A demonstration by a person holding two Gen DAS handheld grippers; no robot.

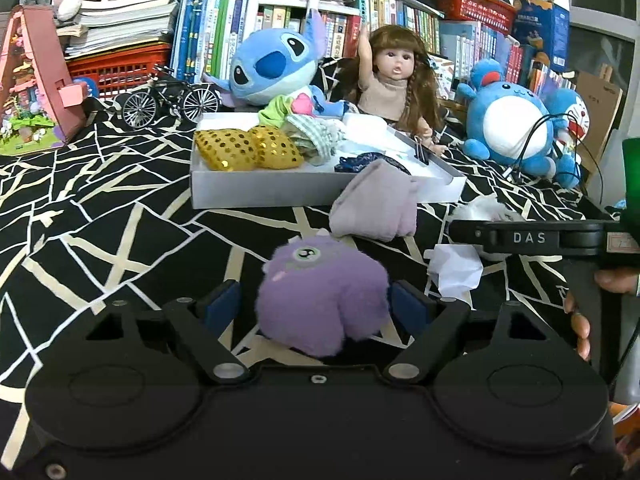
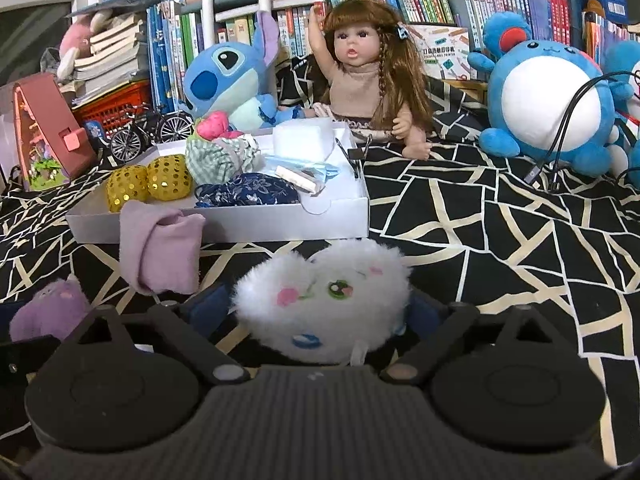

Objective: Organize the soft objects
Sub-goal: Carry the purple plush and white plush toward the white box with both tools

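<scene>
Inspection, both wrist views. L gripper [image 1: 322, 304]: purple plush [image 1: 322, 300] sits between the blue pads [image 1: 224, 306], lying on the black-and-cream bedspread [image 1: 100, 208]. A sliver of gap shows at each pad, fur barely brushing; I read the jaws as released, not clenched. R gripper [image 2: 320, 312]: white plush [image 2: 320, 300] sits between its pads, fluff hiding the contact lines. Jaws stand wide; I judge them released too, though fur may touch.

Where things lie: both plushes rest on the spread just short of the near wall of the white tray [image 2: 224, 228]. A lilac folded cloth [image 1: 374, 204] leans against that wall, between the two toys. A crumpled white paper [image 1: 456, 268] lies beside the purple plush, R side. Tray already holds two gold sequin pouches [image 1: 244, 148] at its L end, a checked cloth bundle [image 2: 218, 158] mid, a navy floral pouch [image 2: 248, 194] near the front wall, and white foam [image 2: 302, 140] toward the back.

Step in hand, my judgement: grasp each plush for transfer to the tray.

Recs:
- Close slowly; the fur compresses, so squeeze through to the body, not the fluff alone.
- Keep pads centred on the body, else it may roll out.
- Lift clear of the near wall before going fwd; avoid snagging the lilac cloth.
- Free space looks best at the tray's front R corner; one item at a time.
</scene>
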